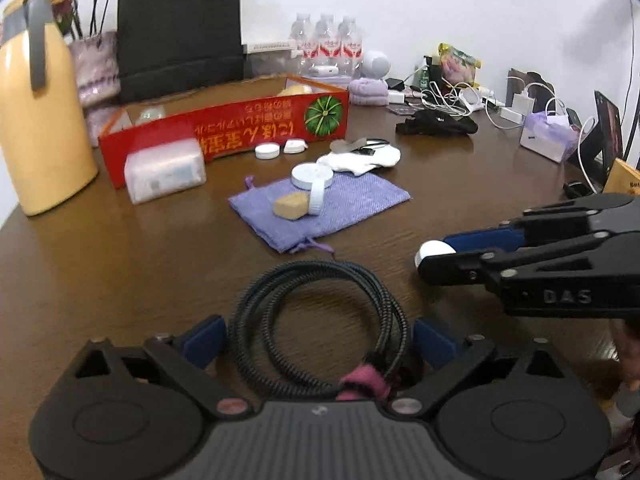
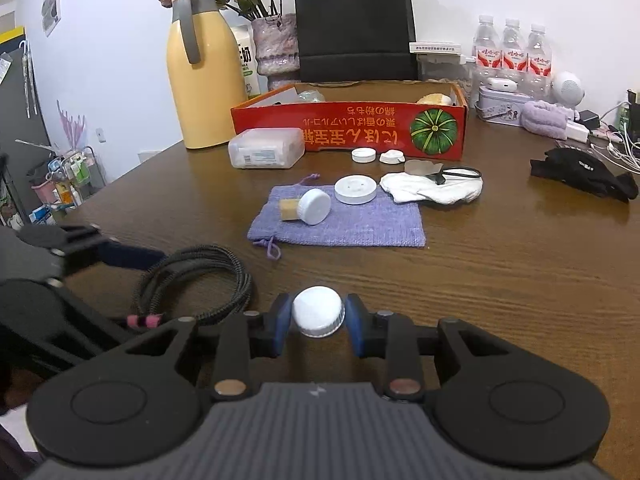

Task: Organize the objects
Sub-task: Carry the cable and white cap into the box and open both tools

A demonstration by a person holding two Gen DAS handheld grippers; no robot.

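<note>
While your left gripper (image 1: 316, 340) stood spread wide around the coiled black cable (image 1: 320, 320) on the wooden table (image 1: 120, 264), pads apart from it, your right gripper (image 2: 318, 318) clenched a white cap (image 2: 318, 311); farther off lay the purple pouch (image 2: 340, 220).

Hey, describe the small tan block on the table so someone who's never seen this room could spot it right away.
Find the long red box with the green pumpkin picture, then look in front of it to the purple cloth pouch lying flat on the wooden table. The tan block sits on that pouch, against a white cap on its side. It is the only tan, blocky thing there; its neighbours are round and white.
</note>
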